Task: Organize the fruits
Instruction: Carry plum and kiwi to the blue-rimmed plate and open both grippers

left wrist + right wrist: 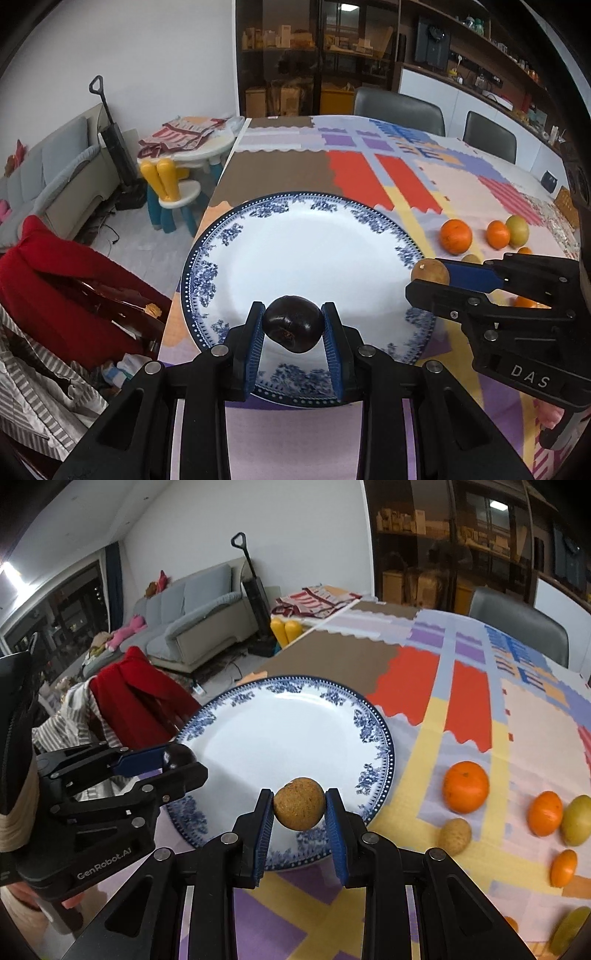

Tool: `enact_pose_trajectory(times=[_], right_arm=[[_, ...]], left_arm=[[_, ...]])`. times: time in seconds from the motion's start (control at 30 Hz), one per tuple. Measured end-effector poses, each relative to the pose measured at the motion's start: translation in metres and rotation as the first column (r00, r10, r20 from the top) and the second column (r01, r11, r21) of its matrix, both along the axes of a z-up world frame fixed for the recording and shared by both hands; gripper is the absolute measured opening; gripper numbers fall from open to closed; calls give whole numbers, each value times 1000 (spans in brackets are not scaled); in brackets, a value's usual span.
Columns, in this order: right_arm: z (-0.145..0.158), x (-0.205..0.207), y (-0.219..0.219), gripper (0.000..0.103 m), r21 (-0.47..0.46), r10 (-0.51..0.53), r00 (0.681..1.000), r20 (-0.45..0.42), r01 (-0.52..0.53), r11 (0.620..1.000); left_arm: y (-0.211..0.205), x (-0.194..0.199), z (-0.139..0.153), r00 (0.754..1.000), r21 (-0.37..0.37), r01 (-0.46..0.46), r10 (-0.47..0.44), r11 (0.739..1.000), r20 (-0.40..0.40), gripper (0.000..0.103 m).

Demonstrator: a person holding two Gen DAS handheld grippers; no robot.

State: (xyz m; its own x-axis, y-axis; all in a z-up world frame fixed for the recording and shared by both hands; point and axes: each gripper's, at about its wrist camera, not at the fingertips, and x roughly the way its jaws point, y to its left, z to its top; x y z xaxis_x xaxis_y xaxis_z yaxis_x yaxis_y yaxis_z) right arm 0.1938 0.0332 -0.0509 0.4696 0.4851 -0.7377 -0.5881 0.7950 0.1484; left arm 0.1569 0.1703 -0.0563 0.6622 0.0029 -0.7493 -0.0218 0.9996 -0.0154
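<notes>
A big white plate with a blue flowered rim (207,273) (373,720) lies near the table's left edge, bare inside. My left gripper (293,323) (173,758) is shut on a dark purple plum (293,324) (178,757), held just above the plate's near rim. My right gripper (299,808) (430,275) is shut on a round brown fruit (300,804) (429,272) and hovers at the plate's right rim. Right of the plate, loose on the patchwork cloth, lie a large orange (465,787) (455,236), a smaller orange (546,813) (498,233), a yellow-green fruit (578,819) (517,230) and another brown fruit (455,835).
More small oranges (563,867) and a green fruit (569,928) lie at the right edge. The table's left edge drops off beside the plate, with a chair draped in red cloth (55,280) below. Grey chairs (399,107) stand along the far side.
</notes>
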Motion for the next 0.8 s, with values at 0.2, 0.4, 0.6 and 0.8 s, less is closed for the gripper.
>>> enact_pose_trajectory(times=[0.2,0.4,0.6,0.8], right_arm=[[-8,7,4,29,-18,0,1000,-5,0,1000],[-7,8,1,31,-14,-14,1000,2,14,1000],[5,0,-13,33,15,-38,999,22,38,999],[25,-21,-33,33,46,-51,997,66,48,998]], left_arm=[[1,4,-6,1000,12,-4,4,1000,-19,31],[-2,1,-3,1000,31,-11,12,999,-15,44],[-13,-12,14,1000,68,-7,6,998,20,46],[-30,-31,36,998,74,11,-16,997,67,50]])
